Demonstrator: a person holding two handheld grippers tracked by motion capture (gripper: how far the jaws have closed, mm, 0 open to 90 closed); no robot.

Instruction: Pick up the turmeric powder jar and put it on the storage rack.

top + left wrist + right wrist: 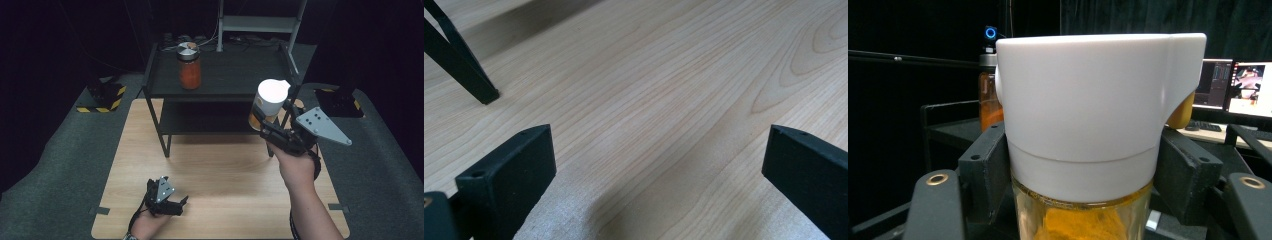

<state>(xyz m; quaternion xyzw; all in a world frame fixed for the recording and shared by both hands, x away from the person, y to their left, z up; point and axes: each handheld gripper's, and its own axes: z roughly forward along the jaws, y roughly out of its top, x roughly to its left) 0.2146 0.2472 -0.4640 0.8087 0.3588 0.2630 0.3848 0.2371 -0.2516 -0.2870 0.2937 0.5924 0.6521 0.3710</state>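
A clear jar with a big white lid (271,98) and yellow-orange contents hangs upright in the air at the right front corner of the black shelf rack (220,87). My right gripper (264,121) is shut on it just below the lid; in the right gripper view the white-lidded jar (1093,125) sits close up between both black fingers (985,167). A second jar (189,66), filled with orange-red stuff and capped with a metal lid, stands on the rack's top shelf. My left gripper (175,205) rests low over the wooden table (220,170) near the front left, open, nothing between its fingers (506,182).
The rack has a lower shelf (210,117) and thin black legs (461,65) standing on the table. Grey mats flank the table, with black-and-yellow striped blocks (102,97) at the back left. A monitor (1248,90) glows behind the rack.
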